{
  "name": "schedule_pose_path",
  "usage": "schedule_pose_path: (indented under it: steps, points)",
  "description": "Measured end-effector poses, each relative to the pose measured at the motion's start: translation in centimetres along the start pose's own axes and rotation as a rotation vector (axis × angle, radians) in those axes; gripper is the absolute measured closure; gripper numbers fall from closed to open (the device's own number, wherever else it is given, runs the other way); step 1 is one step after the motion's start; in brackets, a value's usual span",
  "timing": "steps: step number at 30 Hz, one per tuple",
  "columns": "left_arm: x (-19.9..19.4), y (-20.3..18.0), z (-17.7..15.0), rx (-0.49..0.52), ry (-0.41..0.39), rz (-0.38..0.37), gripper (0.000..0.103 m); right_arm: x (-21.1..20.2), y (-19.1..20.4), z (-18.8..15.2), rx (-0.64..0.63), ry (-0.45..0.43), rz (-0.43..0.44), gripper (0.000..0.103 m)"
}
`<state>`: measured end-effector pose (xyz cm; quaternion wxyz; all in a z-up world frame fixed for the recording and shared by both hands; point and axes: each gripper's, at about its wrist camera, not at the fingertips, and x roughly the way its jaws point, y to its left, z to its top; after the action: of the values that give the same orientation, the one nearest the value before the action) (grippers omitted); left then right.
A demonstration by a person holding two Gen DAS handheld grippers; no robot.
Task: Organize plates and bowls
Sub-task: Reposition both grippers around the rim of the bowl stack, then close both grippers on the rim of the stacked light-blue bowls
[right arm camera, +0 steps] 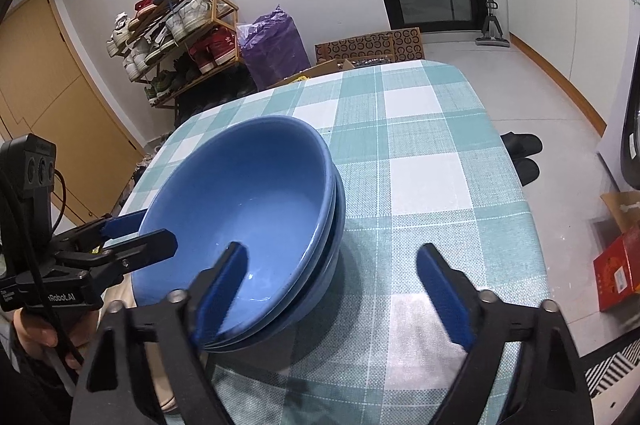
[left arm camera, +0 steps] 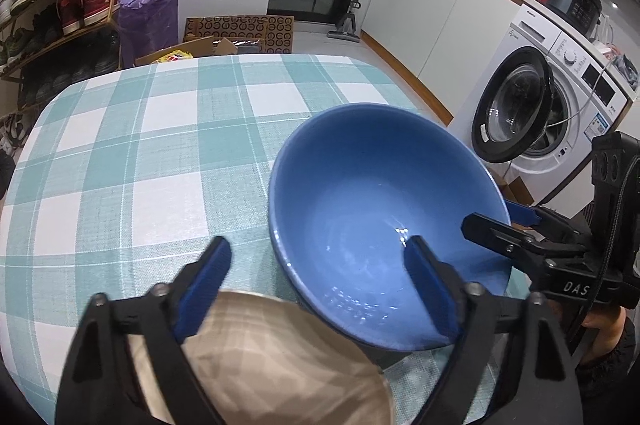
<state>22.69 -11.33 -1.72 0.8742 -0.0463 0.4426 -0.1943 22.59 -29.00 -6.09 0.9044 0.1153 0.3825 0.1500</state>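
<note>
A stack of blue bowls [right arm camera: 256, 217] stands on the bench [right arm camera: 432, 177], which is covered in a teal-and-white checked cloth. At least three rims show at the side of the stack in the right wrist view. Just beside it, toward the person, lies a tan plate [left arm camera: 280, 365] whose edge sits close under the stack's near rim; whether they touch is unclear.

Both claws straddle the rim of the top bowl from opposite sides. The left claw [left arm camera: 320, 277] has one finger inside the bowl and the other outside, over the cloth and plate. The right claw [right arm camera: 332, 273] mirrors this, one finger inside and the other well outside over the cloth. Both are open: the gaps are wide and no pad presses on the rim.

The relation that matters is the rim's place inside each gap. In both, it lies next to the inner finger, with the outer finger well apart from the wall. Neither hand is clearly nearer; a two-handed lift probably needs both claws to pinch evenly, or the top bowl may tilt.
</note>
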Motion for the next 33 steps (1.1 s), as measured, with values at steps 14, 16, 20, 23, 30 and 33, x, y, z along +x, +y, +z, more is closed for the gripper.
schedule_pose_path:
  steps: [14,16,20,23,30,33]
  points:
    - [0.4,0.1,-0.2,-0.010,0.024,0.001,0.059,0.1,1.1,0.0,-0.018,-0.008,0.037,0.054]
    - [0.4,0.2,-0.2,-0.012,0.024,0.002,0.061,0.0,1.3,0.1,-0.023,-0.018,0.036,0.060]
    - [0.4,0.3,-0.2,-0.012,0.024,0.007,0.065,-0.1,1.6,0.2,-0.022,-0.029,0.010,0.065]
    - [0.3,0.3,-0.3,-0.010,0.023,0.012,0.065,-0.1,1.6,0.2,-0.023,-0.034,0.000,0.067]
    - [0.3,0.3,-0.3,-0.013,0.019,0.016,0.065,-0.2,1.6,0.1,-0.026,-0.034,-0.011,0.067]
    - [0.3,0.2,-0.3,-0.012,0.019,0.018,0.065,-0.2,1.6,0.1,-0.027,-0.033,-0.013,0.067]
